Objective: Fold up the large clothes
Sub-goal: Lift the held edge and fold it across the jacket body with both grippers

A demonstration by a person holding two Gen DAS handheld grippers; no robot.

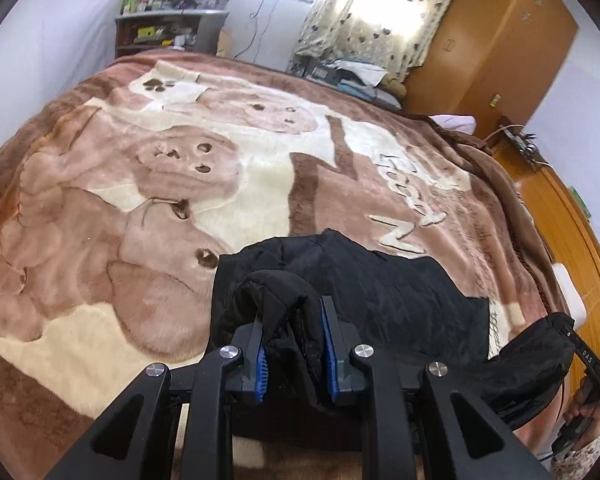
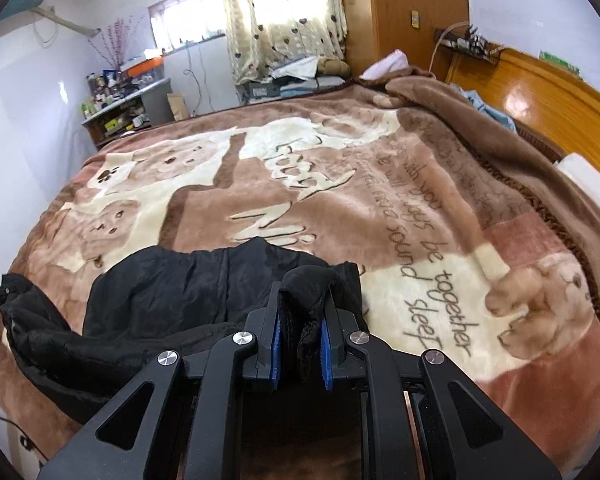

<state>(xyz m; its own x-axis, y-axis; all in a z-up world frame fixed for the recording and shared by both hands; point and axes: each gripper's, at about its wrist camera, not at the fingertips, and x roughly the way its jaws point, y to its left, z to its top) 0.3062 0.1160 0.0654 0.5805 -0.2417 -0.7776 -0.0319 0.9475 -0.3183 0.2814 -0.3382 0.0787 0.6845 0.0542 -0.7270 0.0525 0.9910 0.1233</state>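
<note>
A black padded jacket [image 1: 400,296] lies on the near part of a brown bear-print blanket [image 1: 140,200] that covers the bed. My left gripper [image 1: 291,320] is shut on a bunched fold of the jacket's near left edge. My right gripper [image 2: 302,308] is shut on a bunched fold of the jacket [image 2: 180,288] at its near right edge. Both hold the fabric a little above the blanket [image 2: 420,216]. In the left wrist view the right gripper [image 1: 592,364] shows at the far right with jacket fabric hanging from it.
A wooden headboard [image 2: 548,100] and white pillow [image 2: 592,176] lie to the right. A wooden wardrobe [image 1: 500,40], a curtained window [image 2: 276,8], a pile of folded clothes [image 2: 300,76] and a cluttered shelf [image 1: 160,28] stand beyond the bed's far side.
</note>
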